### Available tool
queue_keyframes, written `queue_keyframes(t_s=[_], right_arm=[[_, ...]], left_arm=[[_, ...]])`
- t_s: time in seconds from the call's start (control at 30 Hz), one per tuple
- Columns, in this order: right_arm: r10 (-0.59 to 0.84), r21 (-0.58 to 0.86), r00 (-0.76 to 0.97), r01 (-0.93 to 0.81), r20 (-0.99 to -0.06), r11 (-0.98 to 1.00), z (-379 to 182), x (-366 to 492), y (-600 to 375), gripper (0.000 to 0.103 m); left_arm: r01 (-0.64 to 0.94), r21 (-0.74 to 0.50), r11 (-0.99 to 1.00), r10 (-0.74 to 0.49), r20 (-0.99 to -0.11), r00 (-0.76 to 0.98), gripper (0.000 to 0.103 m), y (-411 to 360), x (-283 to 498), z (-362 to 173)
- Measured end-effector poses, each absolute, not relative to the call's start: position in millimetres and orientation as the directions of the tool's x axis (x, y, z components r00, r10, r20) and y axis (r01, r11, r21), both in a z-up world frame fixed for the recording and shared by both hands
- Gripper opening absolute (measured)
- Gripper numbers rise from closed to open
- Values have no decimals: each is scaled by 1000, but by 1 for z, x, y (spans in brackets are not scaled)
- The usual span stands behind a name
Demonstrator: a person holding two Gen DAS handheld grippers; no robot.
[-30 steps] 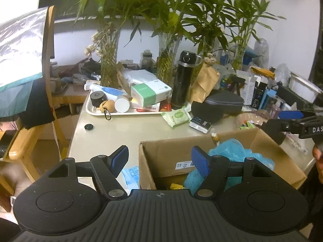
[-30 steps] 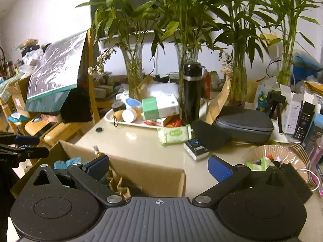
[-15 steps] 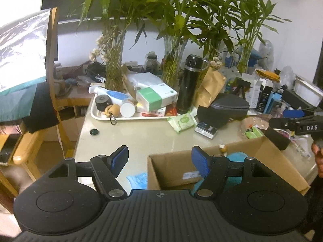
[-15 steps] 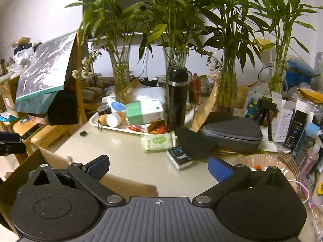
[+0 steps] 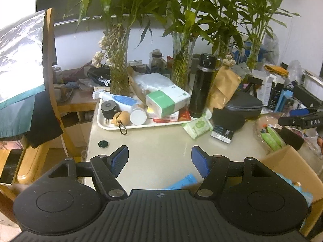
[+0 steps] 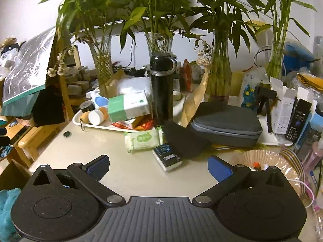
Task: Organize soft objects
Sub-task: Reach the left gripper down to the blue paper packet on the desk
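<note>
My left gripper (image 5: 159,159) hangs released over the pale beige tabletop (image 5: 157,141), its blue pads apart with nothing between them. My right gripper (image 6: 159,166) is likewise spread wide and empty above the same table.

The brown cardboard box (image 5: 290,165) sits at the lower right of the left wrist view, mostly hidden behind my gripper's black body; a fluffy teal soft object (image 5: 302,191) peeks out of it. In the right wrist view that teal fluff (image 6: 8,205) shows at the lower left edge.

Toward the middle of both views lie a green-and-white pack of wet wipes (image 6: 143,140), a small dark box (image 6: 167,156) just beside it, and a black soft pouch (image 6: 184,141) leaning against a grey zipped hard case (image 6: 226,125). Behind them a tall black thermos (image 6: 162,90) stands by a white tray (image 5: 113,126) crowded with bottles and a green-and-white carton (image 5: 167,99).
</note>
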State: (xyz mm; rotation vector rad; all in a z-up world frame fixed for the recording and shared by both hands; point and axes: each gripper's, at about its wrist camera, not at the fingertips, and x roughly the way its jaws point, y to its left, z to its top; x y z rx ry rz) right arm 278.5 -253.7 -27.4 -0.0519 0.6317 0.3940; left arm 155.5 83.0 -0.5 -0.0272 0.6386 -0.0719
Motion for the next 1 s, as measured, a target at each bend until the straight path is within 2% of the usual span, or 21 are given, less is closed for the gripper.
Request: queue_keyframes(t_s=[0.27,0.57,0.8,1.0], right_arm=[[315,44,733,-364,-603,930,-34,305,-255,103],[284,-2,721,-368,-631,930,-44,327,-249,103],[282,-33,709,-395,-646,918,-48,336,-239,103],[287,-44,694,-417,-661,908,-52,343,-233,103]], left_arm=[[37,-86,996,-84,-640,764,68,107,191,-12],[-22,-119,993,-82,-793,604,68,118,238,-47],[102,-109,989,-146,-857,495,68,99,262,-71],[210,-201,957,-267,-896,354,68,89,284,-93]])
